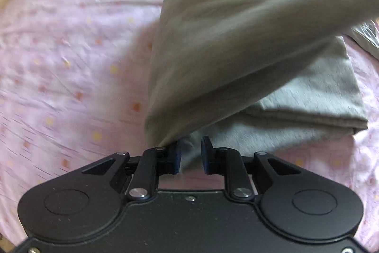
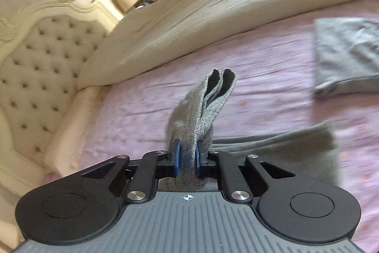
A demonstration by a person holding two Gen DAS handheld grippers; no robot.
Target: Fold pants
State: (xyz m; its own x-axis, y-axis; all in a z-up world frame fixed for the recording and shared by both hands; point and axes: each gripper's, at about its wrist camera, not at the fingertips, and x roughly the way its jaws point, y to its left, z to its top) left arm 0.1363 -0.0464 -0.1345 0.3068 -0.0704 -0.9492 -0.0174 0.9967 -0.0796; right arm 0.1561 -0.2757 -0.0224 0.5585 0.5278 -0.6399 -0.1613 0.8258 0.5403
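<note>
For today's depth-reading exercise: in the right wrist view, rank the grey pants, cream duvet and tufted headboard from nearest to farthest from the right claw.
1. Grey pants: pinched in the right claw.
2. Cream duvet: heaped beyond, across the bed.
3. Tufted headboard: far left, behind the duvet's edge.

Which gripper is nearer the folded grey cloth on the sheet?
Left. The left gripper has the folded cloth lying just ahead of its jaws; from the right gripper it lies well off to the right across the sheet.

Pants: grey matt knit cloth. Sheet: pink crinkled cotton-like cloth. Headboard, left of frame: tufted cream upholstery.
</note>
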